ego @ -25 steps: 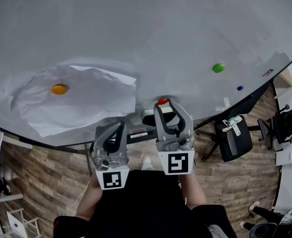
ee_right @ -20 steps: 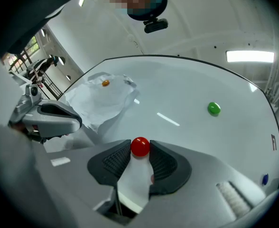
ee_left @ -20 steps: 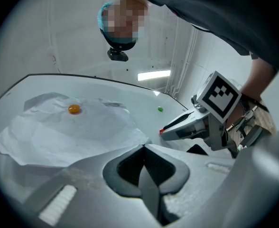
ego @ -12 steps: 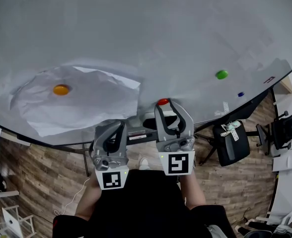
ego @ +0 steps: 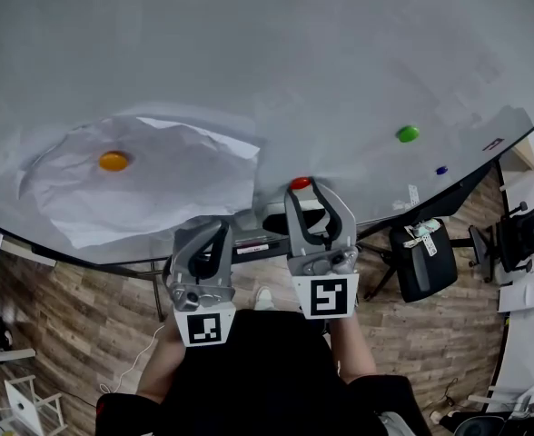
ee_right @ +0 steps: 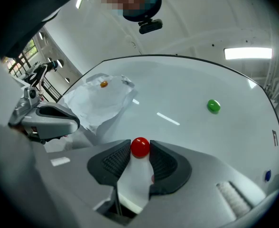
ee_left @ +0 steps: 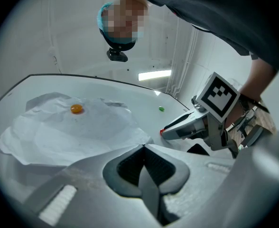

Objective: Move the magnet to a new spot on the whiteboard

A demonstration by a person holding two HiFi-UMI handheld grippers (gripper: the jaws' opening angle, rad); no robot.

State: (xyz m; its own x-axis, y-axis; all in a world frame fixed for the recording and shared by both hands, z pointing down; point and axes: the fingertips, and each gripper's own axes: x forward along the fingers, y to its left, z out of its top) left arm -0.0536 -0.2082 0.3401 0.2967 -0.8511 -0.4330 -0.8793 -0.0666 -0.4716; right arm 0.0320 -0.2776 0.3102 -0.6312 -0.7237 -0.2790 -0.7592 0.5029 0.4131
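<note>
A small red magnet (ego: 300,183) (ee_right: 140,147) sits pinched between the pads of my right gripper (ego: 301,189) (ee_right: 140,149), which is shut on it low on the whiteboard (ego: 294,53), near its bottom edge. Whether the magnet touches the board I cannot tell. My left gripper (ego: 218,229) (ee_left: 143,148) hangs lower and to the left, below the board's edge, shut with nothing in it. The left gripper view shows the right gripper (ee_left: 167,130) from the side, the red magnet (ee_left: 162,131) at its tip.
A crumpled white paper (ego: 149,189) is pinned to the board's left part by an orange magnet (ego: 113,161). A green magnet (ego: 408,134) and a small blue magnet (ego: 441,170) sit at the right. Black office chairs (ego: 426,252) stand on the wooden floor below.
The right gripper holds the red magnet at nearly the same place near the board's bottom edge. Only the head view has shifted slightly.
</note>
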